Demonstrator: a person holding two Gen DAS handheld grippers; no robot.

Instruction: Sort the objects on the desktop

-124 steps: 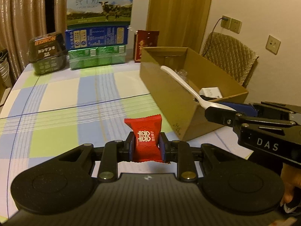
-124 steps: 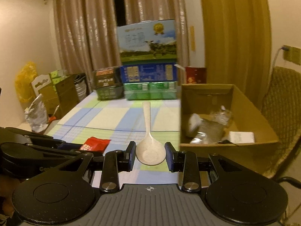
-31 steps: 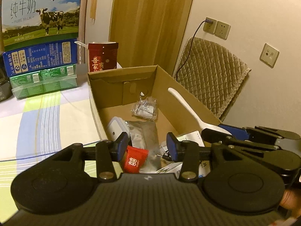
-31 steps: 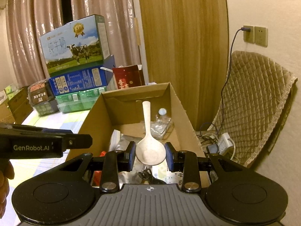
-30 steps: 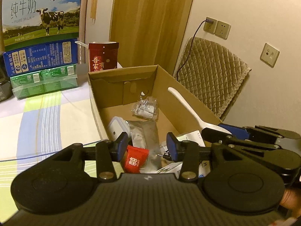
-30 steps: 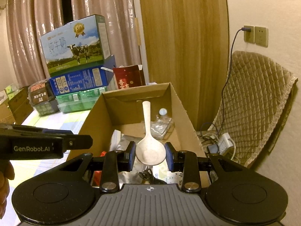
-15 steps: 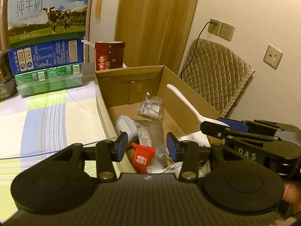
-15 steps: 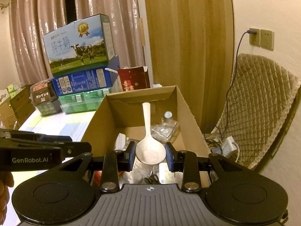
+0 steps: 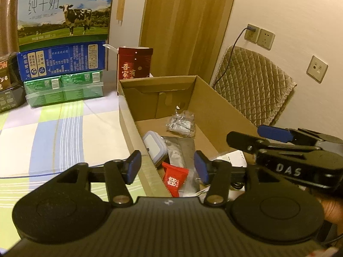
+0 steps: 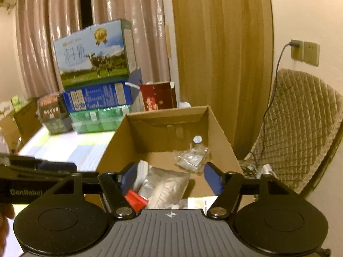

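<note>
The open cardboard box (image 9: 211,107) stands on the checked tablecloth (image 9: 53,139). A red candy packet (image 9: 174,178) lies inside its near end, just below my left gripper (image 9: 167,168), which is open and holds nothing. In the right wrist view the box (image 10: 163,126) lies straight ahead, the candy (image 10: 135,199) shows at its near left, and my right gripper (image 10: 170,176) hangs open and empty over it. Each gripper also shows in the other's view: the right gripper (image 9: 253,136), the left gripper (image 10: 53,167). The white spoon is out of sight.
Inside the box are a silver pouch (image 9: 180,150), a white lidded container (image 9: 153,145), a clear plastic bag (image 9: 182,124) and white paper (image 9: 233,158). Stacked milk cartons (image 9: 62,21) and a red box (image 9: 134,64) stand behind. A quilted chair (image 9: 253,85) is at the right.
My right gripper has opened and the white spoon has left its fingers. The left gripper, open over the box, has opened wider and lifted slightly; the candy lies in the box.
</note>
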